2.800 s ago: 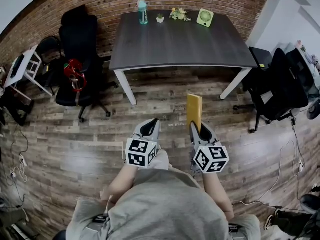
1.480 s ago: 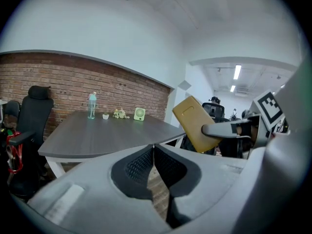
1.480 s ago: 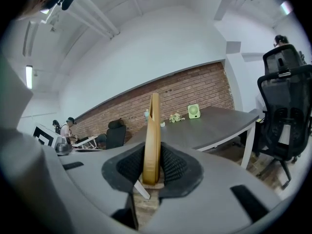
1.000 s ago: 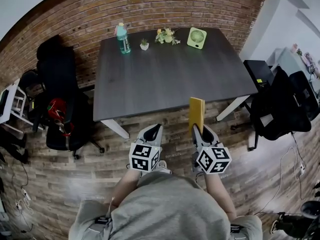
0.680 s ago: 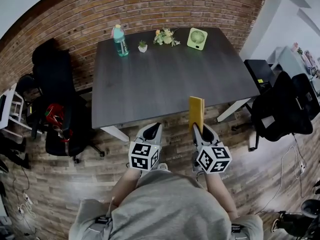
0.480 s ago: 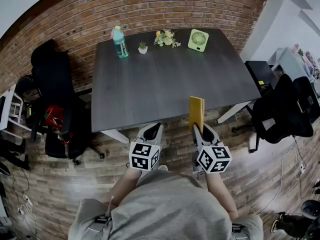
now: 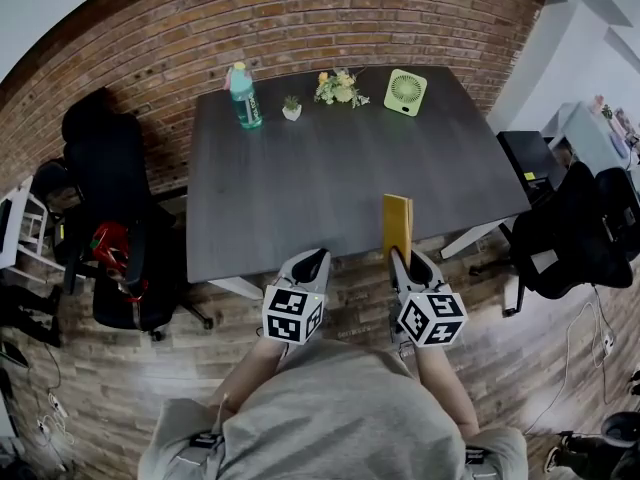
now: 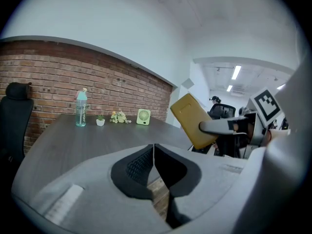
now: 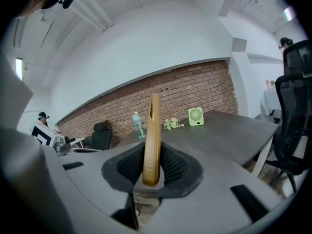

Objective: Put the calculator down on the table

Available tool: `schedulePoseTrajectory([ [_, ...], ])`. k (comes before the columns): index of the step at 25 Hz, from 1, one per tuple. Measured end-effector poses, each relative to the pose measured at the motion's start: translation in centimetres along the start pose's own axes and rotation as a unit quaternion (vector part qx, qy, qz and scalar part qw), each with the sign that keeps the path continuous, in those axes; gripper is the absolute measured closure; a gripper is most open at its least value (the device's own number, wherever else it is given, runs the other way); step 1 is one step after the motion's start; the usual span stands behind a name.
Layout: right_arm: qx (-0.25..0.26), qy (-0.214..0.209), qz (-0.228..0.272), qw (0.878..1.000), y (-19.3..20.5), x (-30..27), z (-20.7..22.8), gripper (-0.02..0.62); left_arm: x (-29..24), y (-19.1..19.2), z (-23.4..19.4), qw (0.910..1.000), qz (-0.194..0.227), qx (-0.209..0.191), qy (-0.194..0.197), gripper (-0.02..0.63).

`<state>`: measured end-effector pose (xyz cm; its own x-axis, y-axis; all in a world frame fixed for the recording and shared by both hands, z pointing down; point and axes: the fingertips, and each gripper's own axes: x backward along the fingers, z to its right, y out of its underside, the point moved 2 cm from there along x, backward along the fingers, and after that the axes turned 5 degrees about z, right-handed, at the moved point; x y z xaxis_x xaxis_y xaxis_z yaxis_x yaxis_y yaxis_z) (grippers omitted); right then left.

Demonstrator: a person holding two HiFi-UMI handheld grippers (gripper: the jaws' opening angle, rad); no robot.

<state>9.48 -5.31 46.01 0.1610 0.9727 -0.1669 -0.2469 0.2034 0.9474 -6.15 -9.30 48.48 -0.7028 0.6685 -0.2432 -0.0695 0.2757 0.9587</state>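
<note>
Clamping the calculator (image 9: pixel 152 130) edge-on, right fingers (image 9: pixel 174 167) hide its lower end; keys unseen. Left fingers (image 8: pixel 138 168) clenched, empty.

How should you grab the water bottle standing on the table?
Probably grip the water bottle round its straight middle, jaws level, coming from the near edge of the table. It stands upright and tall, and the small plant pot beside it leaves that front side free.
</note>
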Motion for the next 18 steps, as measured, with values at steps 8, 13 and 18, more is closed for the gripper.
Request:
schedulePoseTrajectory([
  [8,0.001,0.0,-0.001,1.0,-0.8,-2.1,0.3,0.509,-1.0,-0.2,-1.7,0.9999,-0.003,0.01,-0.01,0.584],
  [13,-0.005,-0.003,-0.002,1.0,-0.9,-3.7,1.0,0.511,-2.3,-0.2,-2.4,0.9997,-0.008,0.013,-0.017,0.584],
  [18,-0.008,-0.014,-0.006,1.0,-0.9,-6.4,2.2,0.509,-4.3,-0.4,-3.9,0.9993,-0.009,0.013,-0.033,0.584],
])
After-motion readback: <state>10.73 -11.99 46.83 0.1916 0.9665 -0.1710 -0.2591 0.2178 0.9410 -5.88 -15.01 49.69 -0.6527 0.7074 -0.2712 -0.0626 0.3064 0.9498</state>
